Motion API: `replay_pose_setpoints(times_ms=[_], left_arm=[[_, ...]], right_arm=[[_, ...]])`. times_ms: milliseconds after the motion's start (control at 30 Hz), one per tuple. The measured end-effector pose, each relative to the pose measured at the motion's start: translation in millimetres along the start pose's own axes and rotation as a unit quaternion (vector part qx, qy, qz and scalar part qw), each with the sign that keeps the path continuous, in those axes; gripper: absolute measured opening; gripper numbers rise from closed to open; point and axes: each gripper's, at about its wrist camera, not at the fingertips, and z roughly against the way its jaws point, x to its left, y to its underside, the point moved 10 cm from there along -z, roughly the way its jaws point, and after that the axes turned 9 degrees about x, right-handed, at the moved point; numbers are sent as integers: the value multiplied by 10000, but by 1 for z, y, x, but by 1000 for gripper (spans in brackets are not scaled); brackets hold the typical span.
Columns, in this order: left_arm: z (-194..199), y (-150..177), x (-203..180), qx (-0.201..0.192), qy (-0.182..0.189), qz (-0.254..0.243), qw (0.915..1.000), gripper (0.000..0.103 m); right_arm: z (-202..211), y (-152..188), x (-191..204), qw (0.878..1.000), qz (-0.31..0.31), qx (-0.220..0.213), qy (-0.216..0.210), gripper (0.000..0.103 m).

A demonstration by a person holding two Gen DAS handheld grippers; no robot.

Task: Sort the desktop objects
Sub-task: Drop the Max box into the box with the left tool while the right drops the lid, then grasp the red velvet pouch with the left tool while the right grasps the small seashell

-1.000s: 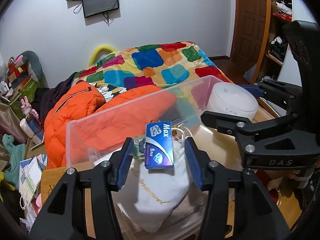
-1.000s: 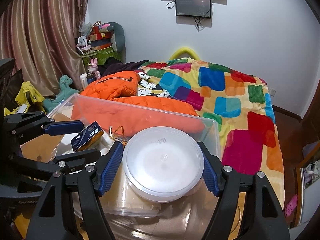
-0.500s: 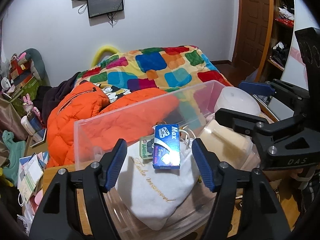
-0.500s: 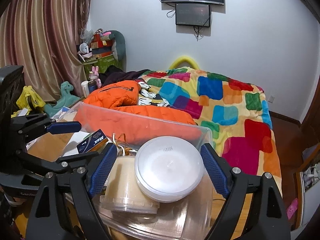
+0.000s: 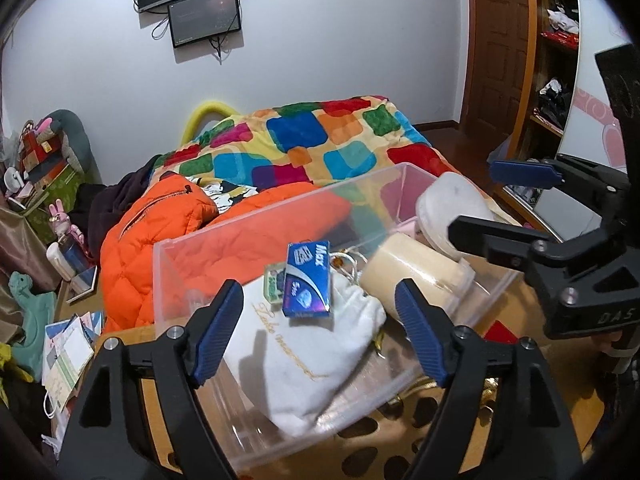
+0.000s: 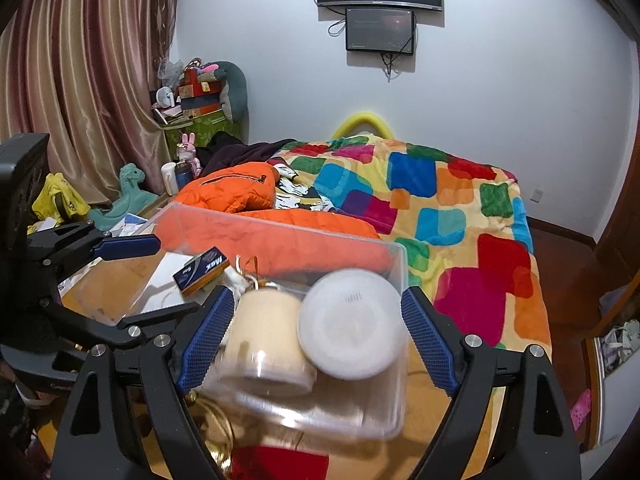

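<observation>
- Nearest the lenses, the left gripper (image 5: pixel 318 330) and the right gripper (image 6: pixel 312 334) both stand wide open, holding nothing; each has drawn back from the clear bin (image 5: pixel 280 236) since a second ago.
- At the bin's near-left end, the blue Max box (image 5: pixel 307 278) now lies released on the white pouch (image 5: pixel 304 344), where earlier the left fingers (image 5: pixel 218 330) flanked it closely.
- At the bin's right end, the white round container (image 6: pixel 350 330) has tipped against the end wall, freed from the right fingers (image 6: pixel 426 330) that bracketed it before. It exposes a cream jar (image 6: pixel 266 340) lying beside it; both look blurred, perhaps not yet settled.
- Judging by this, both deposits into the bin are done.
- Beyond the bin's far wall lie an orange jacket (image 5: pixel 160 224) and a chequered quilt (image 6: pixel 440 208).
- On the desktop (image 5: pixel 520 312) near the bin's right edge, a red item (image 6: pixel 280 462) and something gold (image 5: pixel 488 386) may be next.
</observation>
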Motion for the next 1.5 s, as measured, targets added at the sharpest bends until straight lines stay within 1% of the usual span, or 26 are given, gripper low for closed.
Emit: replay_pose_setpoints(times_ms=[100,333,433,533,667,733,767,867,1000,1167,1233,1300,1433,1500], left_arm=[[5,3,-1,30,69,76,9999,78],[20,18,-1,85,-4,195,9998,78],[28,25,2,83,-13,276,9996,78],[37,34,4,85,-17,350,9994,79],[44,46,2,110,32,375,9992,85],[47,51,0,58,-52,341,9994,85],[49,54,-1,44,-107,332,9994,88],[53,59,-8,93,25,345,9994,89],[55,64,-19,95,90,284,9995,89],[52,67,-36,152,265,232,9993,89],[48,69,-45,203,290,165,9992,89],[41,72,-52,281,305,115,9991,89],[27,77,-62,490,385,76,9980,89],[21,80,-67,578,454,58,9973,89]], right_arm=[[7,7,-2,10000,-51,72,24,84],[27,25,-10,9996,-159,169,172,84],[36,33,-11,9994,-288,192,90,84],[43,42,-10,9992,-308,223,129,84],[50,59,-6,9988,-322,315,172,84],[50,69,-6,9984,-361,402,181,84],[50,74,-5,9981,-381,443,175,84],[47,90,-8,9972,-425,578,212,84],[45,107,-15,9962,-462,669,306,84],[36,124,-20,9944,-634,836,145,82],[31,131,-18,9936,-650,925,55,78],[25,137,-15,9930,-589,1025,-6,68],[18,145,-11,9919,-569,1130,-96,62],[15,147,-9,9915,-542,1177,-121,55]])
